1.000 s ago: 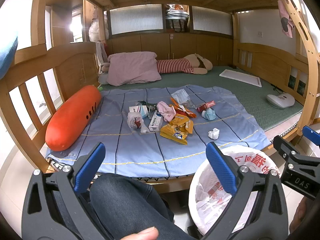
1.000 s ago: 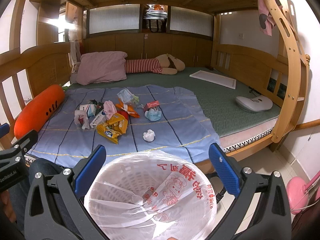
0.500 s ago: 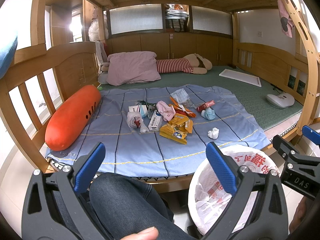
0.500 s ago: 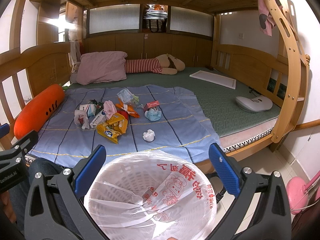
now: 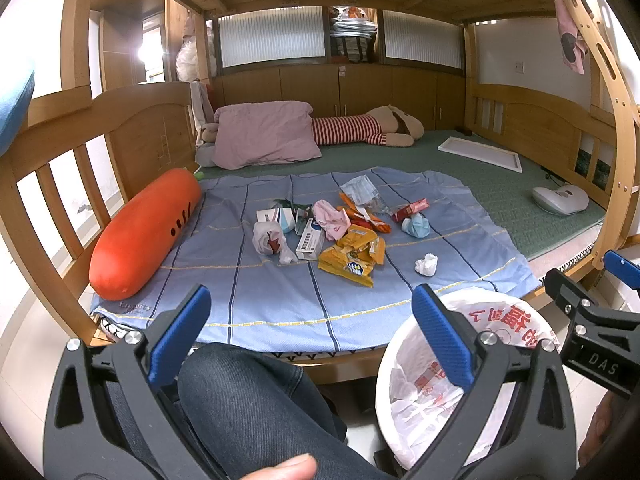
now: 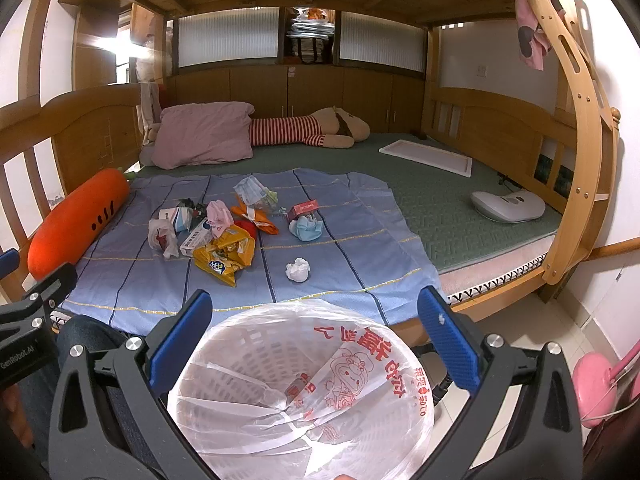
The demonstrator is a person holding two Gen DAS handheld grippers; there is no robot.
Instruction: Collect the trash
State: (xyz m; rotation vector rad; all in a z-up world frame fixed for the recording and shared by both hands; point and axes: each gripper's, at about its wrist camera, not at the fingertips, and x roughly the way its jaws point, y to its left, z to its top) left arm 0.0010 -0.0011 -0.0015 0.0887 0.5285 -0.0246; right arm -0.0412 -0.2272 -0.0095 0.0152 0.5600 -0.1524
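Nearest, on the floor against the bed edge: white bin [image 6: 304, 392], bag-lined, seemingly empty. Beyond the bin, on the blue sheet [image 5: 240, 280]: trash pile [image 5: 344, 232], tissue wad [image 6: 297, 269] closest. Above the bin: right gripper [image 6: 312, 332], fingers wide apart, empty. Left of the bin, over a knee [image 5: 256, 400]: left gripper [image 5: 312, 328], likewise spread.

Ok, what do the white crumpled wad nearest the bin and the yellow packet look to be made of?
White crumpled wad: likely tissue paper, matte, with soft irregular folds. Yellow printed packet: probably plastic film, glossy, with sharp creases that catch the light. White lined bin: a thin translucent plastic bag over what seems a perforated plastic basket.
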